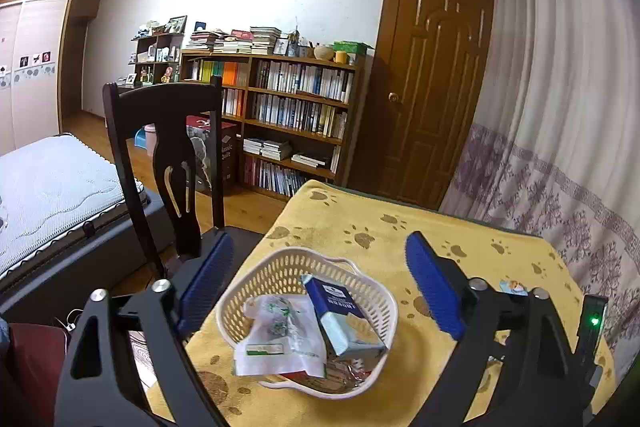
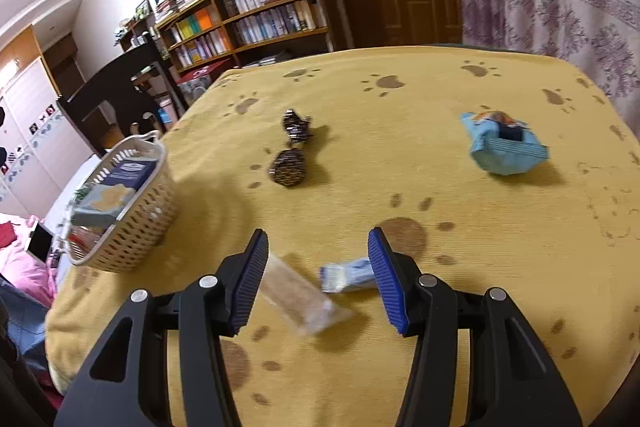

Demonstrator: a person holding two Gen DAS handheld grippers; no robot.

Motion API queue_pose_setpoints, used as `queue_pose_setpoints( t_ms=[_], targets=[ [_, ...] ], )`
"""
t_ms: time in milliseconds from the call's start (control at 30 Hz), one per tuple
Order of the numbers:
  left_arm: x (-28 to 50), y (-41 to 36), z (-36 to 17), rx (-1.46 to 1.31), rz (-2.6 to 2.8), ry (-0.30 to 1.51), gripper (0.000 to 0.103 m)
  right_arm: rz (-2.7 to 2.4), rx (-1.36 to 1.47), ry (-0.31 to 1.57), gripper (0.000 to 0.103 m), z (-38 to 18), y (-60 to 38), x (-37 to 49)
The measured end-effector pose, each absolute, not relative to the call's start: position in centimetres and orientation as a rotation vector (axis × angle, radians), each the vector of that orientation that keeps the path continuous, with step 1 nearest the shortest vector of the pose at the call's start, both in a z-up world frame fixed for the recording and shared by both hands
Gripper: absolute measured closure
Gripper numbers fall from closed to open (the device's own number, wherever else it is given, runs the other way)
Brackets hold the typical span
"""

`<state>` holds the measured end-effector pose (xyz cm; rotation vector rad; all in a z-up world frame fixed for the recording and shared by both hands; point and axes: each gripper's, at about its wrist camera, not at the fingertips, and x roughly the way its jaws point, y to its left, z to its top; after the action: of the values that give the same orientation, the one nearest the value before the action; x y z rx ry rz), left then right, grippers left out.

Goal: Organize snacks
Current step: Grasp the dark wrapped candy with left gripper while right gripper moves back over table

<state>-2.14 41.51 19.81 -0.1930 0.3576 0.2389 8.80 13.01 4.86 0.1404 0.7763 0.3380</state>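
Between the spread fingers of our right tool [image 2: 318, 277] lies a clear snack packet [image 2: 302, 297] on the desk [image 2: 440, 155]; next we pinch it, then carry it left to the basket [image 2: 128, 227], under our spread, empty left tool [image 1: 320, 285].

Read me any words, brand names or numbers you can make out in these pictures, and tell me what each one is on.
"assic": partial white letters on the dark box on the floor by the bookshelf.
Blue box in the basket: white print, too blurred to read.
White packet label: too small.
Book spines: too small.
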Motion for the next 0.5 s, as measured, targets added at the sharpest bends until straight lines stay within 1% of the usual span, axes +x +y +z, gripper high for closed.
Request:
queue_pose_setpoints(
  t_ms=[333, 400, 500],
  targets=[
    [-0.7, 38.4, 18.8, -0.117, 0.209, 0.397, 0.011, 0.247, 0.159, 0.782, 0.050, 3.1, 10.2, 9.0],
    [-0.5, 37.8, 18.6, -0.104, 0.198, 0.403, 0.008, 0.235, 0.165, 0.781, 0.045, 2.9, 9.9, 9.0],
    [-0.2, 37.0, 18.3, -0.082, 0.190, 0.410, 0.008, 0.216, 0.173, 0.773, 0.044, 2.8, 9.2, 9.1]
  ],
)
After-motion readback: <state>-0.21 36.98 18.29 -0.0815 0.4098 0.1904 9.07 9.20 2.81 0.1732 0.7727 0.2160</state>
